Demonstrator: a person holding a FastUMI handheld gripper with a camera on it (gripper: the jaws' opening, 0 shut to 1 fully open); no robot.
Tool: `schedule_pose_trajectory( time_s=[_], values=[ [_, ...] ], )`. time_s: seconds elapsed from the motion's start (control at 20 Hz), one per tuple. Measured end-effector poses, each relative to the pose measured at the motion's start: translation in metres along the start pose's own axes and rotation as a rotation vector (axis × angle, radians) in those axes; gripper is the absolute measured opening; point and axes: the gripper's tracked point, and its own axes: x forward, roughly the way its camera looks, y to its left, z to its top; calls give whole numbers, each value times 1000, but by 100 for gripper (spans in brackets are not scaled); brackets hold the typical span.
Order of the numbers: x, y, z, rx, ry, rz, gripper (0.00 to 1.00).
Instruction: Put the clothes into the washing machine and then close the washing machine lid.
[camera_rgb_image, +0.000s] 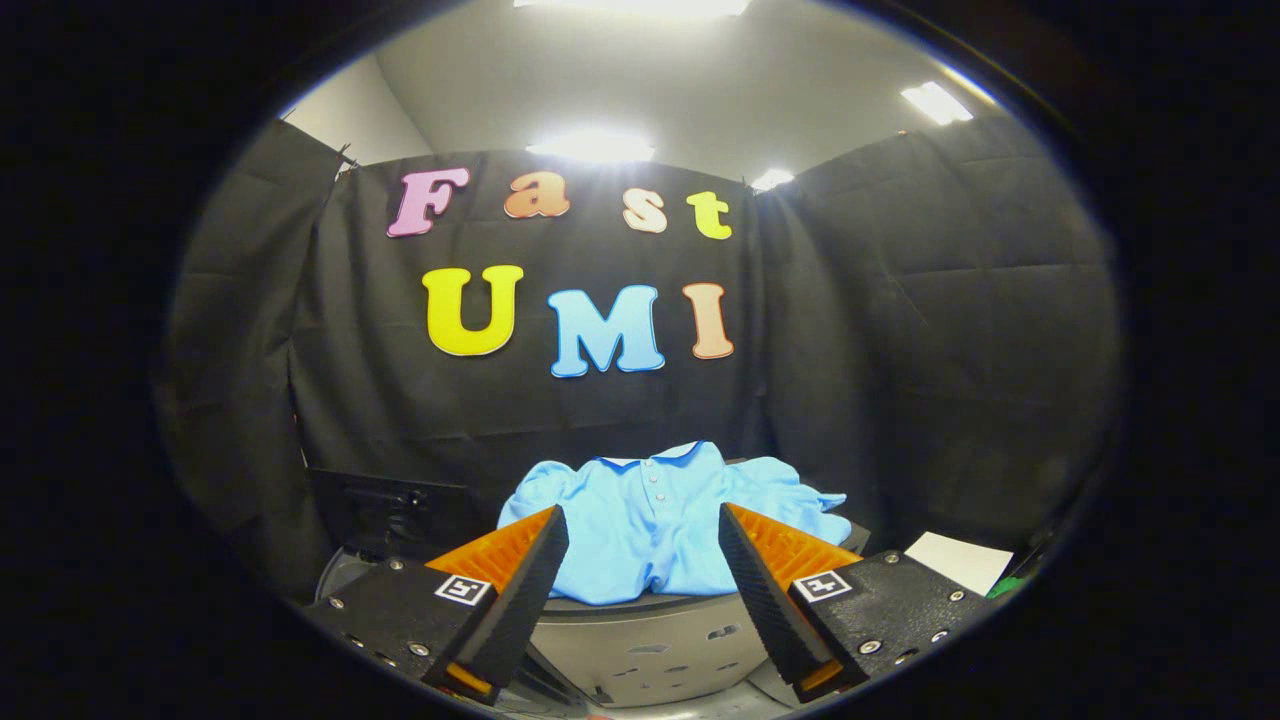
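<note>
Right now:
Gripper (640, 560): its two orange and black fingers (520, 585) stand wide apart and hold nothing.
Shirt (660, 520): a light blue shirt with a collar and buttons lies just ahead of the fingers, on top of the washing machine.
Washing machine (650, 645): grey, near, under the shirt.
Paper (960, 560): white, off to the right.

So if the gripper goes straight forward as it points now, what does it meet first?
Most likely the light blue polo shirt, lying just ahead of the open gripper between its fingers, on the washing machine. Depth is unclear.
</note>
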Motion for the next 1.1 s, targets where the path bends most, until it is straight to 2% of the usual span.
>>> schedule_pose_trajectory(
  time_s=[0.15, 0.3, 0.5, 0.85, 1.1],
  values=[
    [43, -7, -12, -10, 67, 21, 94],
    [82, -6, -29, 39, 132, 64, 94],
    [116, -10, -53, 27, 218, 110, 94],
    [160, -4, -84, 87, 371, 191, 94],
    [167, -7, -90, 76, 407, 187, 94]
  ],
)
